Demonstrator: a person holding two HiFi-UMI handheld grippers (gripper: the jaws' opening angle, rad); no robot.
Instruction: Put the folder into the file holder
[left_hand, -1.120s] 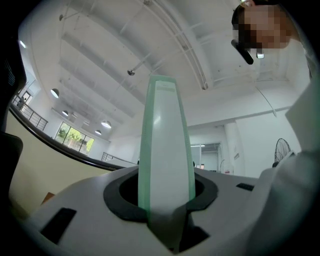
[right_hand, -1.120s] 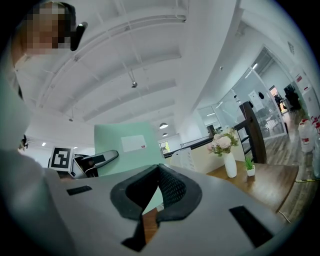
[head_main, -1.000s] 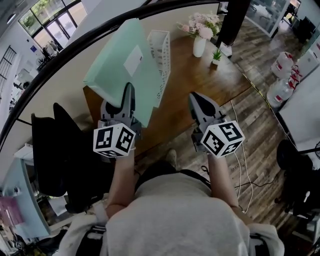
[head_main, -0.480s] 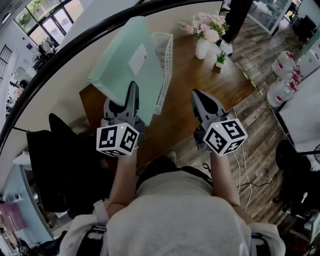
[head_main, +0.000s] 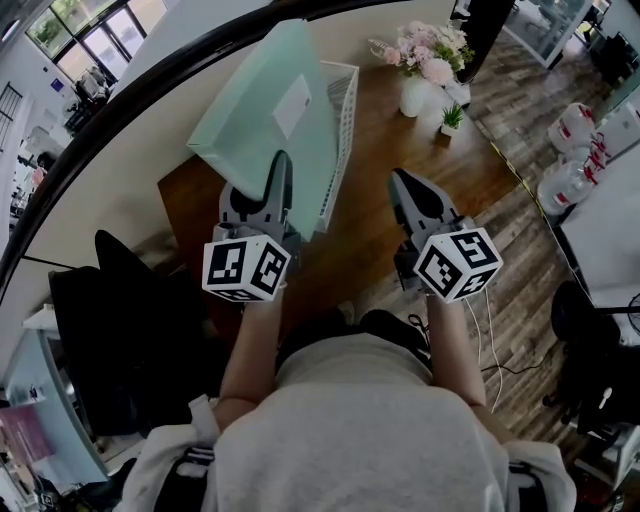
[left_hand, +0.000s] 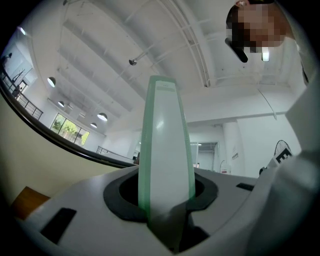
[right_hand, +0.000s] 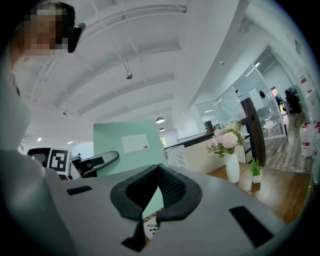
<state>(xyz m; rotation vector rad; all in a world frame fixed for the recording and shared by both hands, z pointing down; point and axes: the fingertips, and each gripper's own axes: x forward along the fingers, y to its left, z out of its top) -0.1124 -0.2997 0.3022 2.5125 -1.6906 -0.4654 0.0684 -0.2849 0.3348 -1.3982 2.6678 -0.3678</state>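
Observation:
A mint-green folder (head_main: 272, 125) with a white label stands upright, its lower edge pinched by my left gripper (head_main: 272, 195). The left gripper view shows the folder's edge (left_hand: 165, 150) rising between the jaws of that left gripper (left_hand: 165, 205). The white mesh file holder (head_main: 343, 120) stands on the wooden desk (head_main: 420, 160), right behind and beside the folder, which overlaps its left side. My right gripper (head_main: 420, 205) hovers over the desk's near edge, shut and empty. From the right gripper (right_hand: 157, 195) I see the folder (right_hand: 127, 147) and the holder (right_hand: 176, 156).
A white vase of pink flowers (head_main: 420, 70) and a small potted plant (head_main: 452, 118) stand at the desk's far right. Water bottles (head_main: 590, 135) sit on the wooden floor to the right. A black chair (head_main: 120, 330) is at my left.
My left gripper has carried the folder a little to the right, up to the file holder. The right gripper has stayed shut and kept its place beside it.

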